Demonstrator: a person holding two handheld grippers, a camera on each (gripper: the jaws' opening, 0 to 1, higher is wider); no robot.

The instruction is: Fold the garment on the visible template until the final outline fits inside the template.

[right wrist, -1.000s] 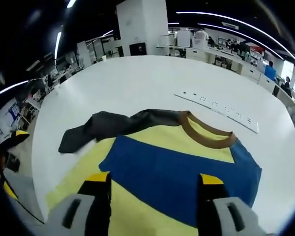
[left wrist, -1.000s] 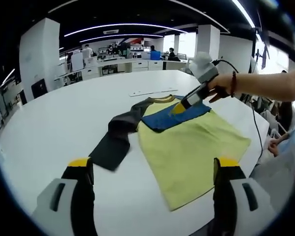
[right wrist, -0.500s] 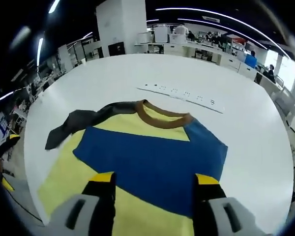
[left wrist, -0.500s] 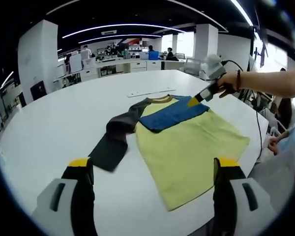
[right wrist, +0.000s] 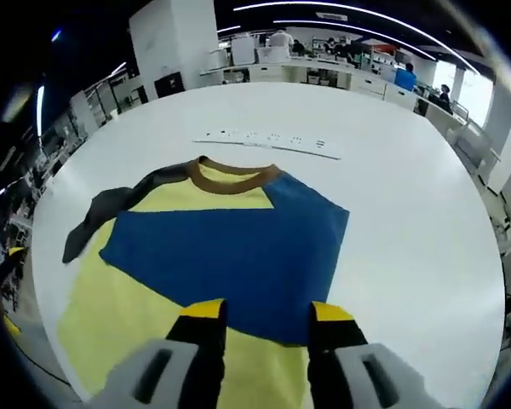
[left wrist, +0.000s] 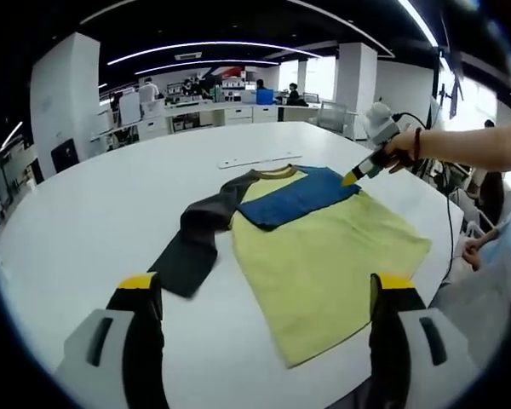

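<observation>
right tool (left wrist: pixel 351 179) lifted off garment (left wrist: pixel 324 256) | table (left wrist: pixel 94 213) edge near

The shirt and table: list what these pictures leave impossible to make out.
- Folding template: none discernible under the shirt in either view.
- White strip beyond the collar: markings too small, right gripper view.
- Shirt's hem: covered by the right gripper in the right gripper view.

Office desks (left wrist: pixel 213 111), white pillar (right wrist: pixel 172 44)
</observation>
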